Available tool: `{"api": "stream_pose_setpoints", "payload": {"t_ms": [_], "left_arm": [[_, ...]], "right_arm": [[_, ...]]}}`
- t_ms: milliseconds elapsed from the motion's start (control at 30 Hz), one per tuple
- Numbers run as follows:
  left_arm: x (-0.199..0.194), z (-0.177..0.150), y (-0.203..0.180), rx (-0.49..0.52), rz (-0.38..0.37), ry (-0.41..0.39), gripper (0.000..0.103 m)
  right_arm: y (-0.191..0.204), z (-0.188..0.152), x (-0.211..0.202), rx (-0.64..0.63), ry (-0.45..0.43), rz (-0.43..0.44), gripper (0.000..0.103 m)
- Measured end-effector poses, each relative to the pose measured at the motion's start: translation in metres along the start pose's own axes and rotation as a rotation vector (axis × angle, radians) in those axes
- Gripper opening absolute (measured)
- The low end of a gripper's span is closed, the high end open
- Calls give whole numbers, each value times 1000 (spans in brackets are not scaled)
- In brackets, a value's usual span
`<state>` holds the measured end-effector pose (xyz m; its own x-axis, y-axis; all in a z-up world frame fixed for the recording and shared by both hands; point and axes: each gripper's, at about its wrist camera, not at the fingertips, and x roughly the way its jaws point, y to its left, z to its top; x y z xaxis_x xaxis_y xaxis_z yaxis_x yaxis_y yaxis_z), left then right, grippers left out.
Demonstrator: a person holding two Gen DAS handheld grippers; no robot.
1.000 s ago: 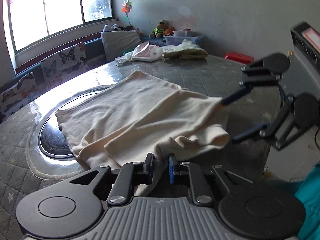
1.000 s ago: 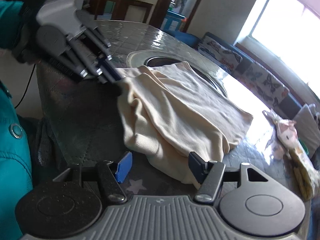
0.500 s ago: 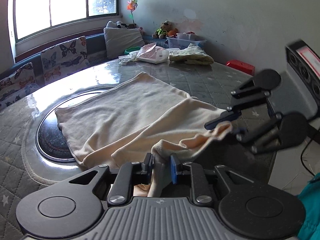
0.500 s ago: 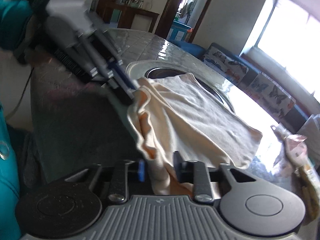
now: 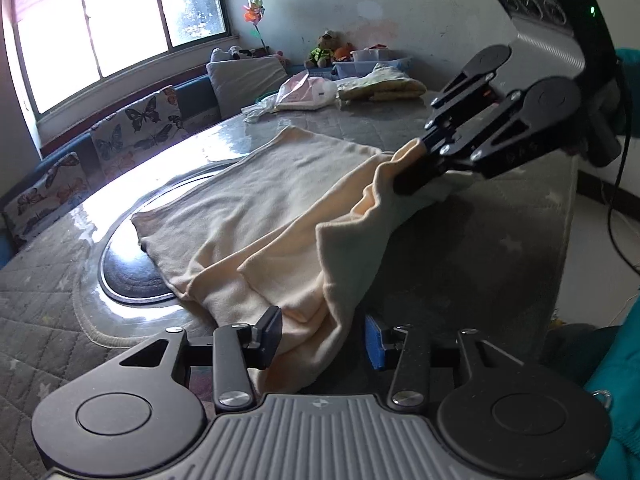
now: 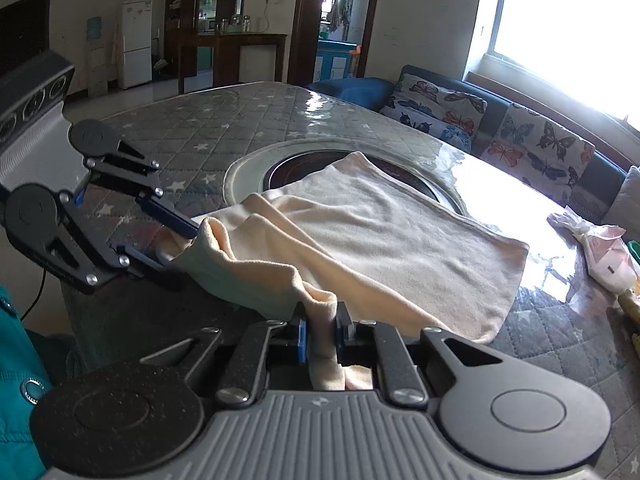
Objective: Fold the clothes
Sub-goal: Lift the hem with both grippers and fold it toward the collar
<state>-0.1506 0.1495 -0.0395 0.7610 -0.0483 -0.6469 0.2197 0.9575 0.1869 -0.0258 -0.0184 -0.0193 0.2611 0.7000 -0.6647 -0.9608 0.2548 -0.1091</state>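
Observation:
A cream garment (image 5: 260,208) lies spread on the quilted table (image 5: 460,248), its near edge bunched and raised between the two grippers. My left gripper (image 5: 320,338) is low at that edge. Its jaws are opening, and the fabric hangs loose in the gap without being pinched. In the right wrist view the left gripper (image 6: 180,250) shows spread fingers at a folded corner of the garment (image 6: 380,232). My right gripper (image 6: 322,336) is closing, and its pads press on a ridge of the fabric. The left wrist view shows the right gripper (image 5: 404,182) holding that corner above the table.
A round dark inset (image 5: 128,276) sits in the table under the garment's far-left part. Folded clothes (image 5: 380,86) and a pink bag (image 5: 304,92) lie at the far edge. A sofa with butterfly cushions (image 5: 132,120) runs under the window. A teal sleeve (image 5: 616,380) is at right.
The right gripper went from open beside the garment to closed on its edge, and has raised it. The left gripper, earlier pinching the fabric, has spread its jaws.

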Motion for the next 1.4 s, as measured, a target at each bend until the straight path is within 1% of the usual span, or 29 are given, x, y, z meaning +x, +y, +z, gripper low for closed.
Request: {"api": "stream_pose_setpoints", "payload": {"t_ms": [67, 100, 133, 167, 200, 300, 600, 800, 1000, 1100, 1200, 1300, 1400], "left_arm": [[1, -1, -1, 23, 14, -4, 45], [2, -2, 0, 32, 17, -4, 36], [2, -2, 0, 34, 16, -3, 30], [2, -2, 2, 28, 12, -2, 20], [2, -2, 4, 21, 8, -1, 15], [-2, 0, 7, 8, 3, -15, 9], [-32, 8, 3, 7, -10, -61, 5], [-58, 6, -6, 5, -33, -68, 5], [-110, 1, -19, -22, -92, -86, 5], [-129, 1, -26, -34, -119, -98, 5], [-132, 3, -29, -36, -134, -107, 5], [-126, 8, -24, -34, -122, -116, 5], [-117, 15, -13, -52, -110, -128, 5]], "right_arm": [[0, 2, 2, 9, 1, -8, 12], [0, 2, 3, 12, 1, -10, 11], [1, 1, 3, 13, 1, -11, 9], [1, 0, 2, 14, -2, -12, 8], [2, -1, 2, 14, -6, -13, 7], [7, -4, -2, 7, -23, -14, 6], [24, -7, -29, -29, -65, -9, 5], [42, -6, -54, -71, -79, 8, 5], [68, -9, -95, -93, -72, 78, 5], [82, -8, -116, -97, -60, 116, 5], [90, -8, -126, -102, -31, 142, 5], [88, -5, -127, -104, -19, 135, 5], [76, 1, -122, -84, -25, 117, 5]]}}
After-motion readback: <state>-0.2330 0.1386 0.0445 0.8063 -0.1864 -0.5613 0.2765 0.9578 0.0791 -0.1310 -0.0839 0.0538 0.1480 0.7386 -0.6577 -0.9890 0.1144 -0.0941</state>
